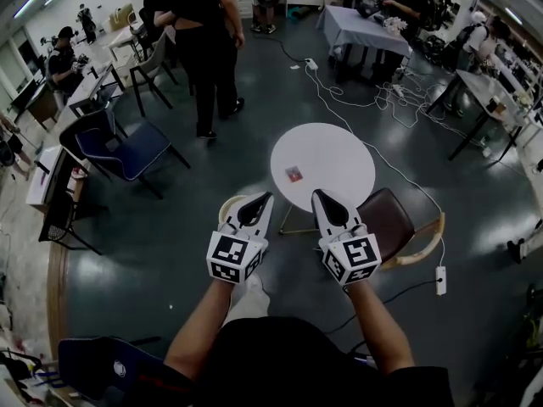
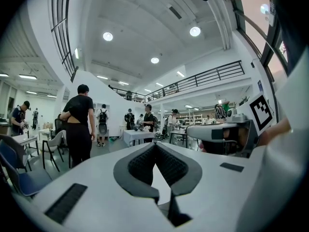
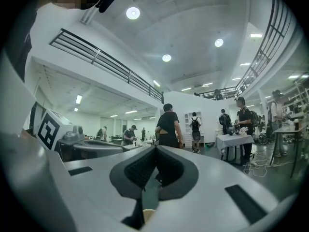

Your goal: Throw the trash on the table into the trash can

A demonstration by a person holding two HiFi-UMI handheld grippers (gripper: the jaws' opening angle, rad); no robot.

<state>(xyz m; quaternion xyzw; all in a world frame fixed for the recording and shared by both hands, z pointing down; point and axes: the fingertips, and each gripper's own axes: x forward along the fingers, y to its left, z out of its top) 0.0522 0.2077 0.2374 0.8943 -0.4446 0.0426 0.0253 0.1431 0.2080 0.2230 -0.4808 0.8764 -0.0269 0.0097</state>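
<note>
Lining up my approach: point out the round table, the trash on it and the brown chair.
round table (image 1: 335, 155), head view, bare white top
trash (image 1: 293, 174), head view, middle of the small piece
brown chair (image 1: 383, 217), head view, its seat

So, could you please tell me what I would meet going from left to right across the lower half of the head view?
In order: blue chair → left gripper → right gripper → brown chair → white power strip on the floor.
</note>
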